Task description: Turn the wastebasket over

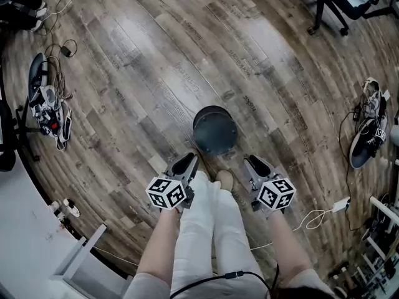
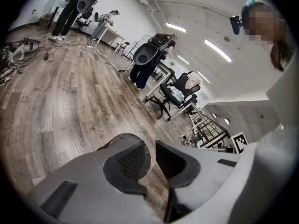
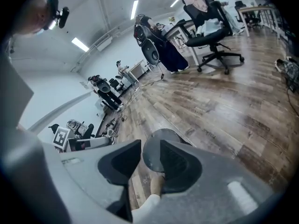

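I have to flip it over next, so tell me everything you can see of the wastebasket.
The wastebasket is a small round bin, dark grey to black, of smooth, slightly shiny material that looks like plastic. It stands on the wooden floor just ahead of the person's shoe, apart from it. The face turned up looks flat and closed, so it seems to stand mouth down. Only the floor touches it; nothing grips it.

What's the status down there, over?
Both open, empty: left gripper, right gripper, short of wastebasket. It stands on floor, untouched. Near it, person's shoe.
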A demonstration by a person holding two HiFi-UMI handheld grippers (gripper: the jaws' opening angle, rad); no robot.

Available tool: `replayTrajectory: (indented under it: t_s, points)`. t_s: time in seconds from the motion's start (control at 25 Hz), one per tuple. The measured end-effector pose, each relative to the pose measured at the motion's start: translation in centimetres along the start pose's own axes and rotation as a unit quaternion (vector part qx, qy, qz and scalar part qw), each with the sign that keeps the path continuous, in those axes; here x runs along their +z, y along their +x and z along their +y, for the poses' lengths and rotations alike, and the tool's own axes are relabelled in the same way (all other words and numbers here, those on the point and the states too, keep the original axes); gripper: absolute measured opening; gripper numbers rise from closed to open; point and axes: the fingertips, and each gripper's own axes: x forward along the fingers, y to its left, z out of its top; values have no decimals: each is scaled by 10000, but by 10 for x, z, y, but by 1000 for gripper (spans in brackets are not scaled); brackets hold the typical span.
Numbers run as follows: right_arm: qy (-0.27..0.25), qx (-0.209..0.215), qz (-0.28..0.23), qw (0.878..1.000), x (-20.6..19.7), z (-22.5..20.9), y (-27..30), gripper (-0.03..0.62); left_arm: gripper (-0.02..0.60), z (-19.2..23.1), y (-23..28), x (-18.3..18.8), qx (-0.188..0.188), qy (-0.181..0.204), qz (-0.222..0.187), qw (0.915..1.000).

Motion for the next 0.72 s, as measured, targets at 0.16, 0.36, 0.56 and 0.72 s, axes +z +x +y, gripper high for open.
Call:
replayTrajectory:
  t_s: [0.16,0.36,0.56,0.72]
  points:
    - [157,-84,44,9998,-12,-21,26,124,71,28,25,-4,2,-40,123,9999]
    - [224,-194,77,9995,-19,-42,62,138,72,62,45,-11,61,-168,228,9996]
    - [284,-374,218,9987,-23,-65,99,149,77,103,66,-23,373,-76,556,9977]
    - [206,-470,340,9981,-21,-81,127,162,167,127,89,-24,378,-107,843,9957]
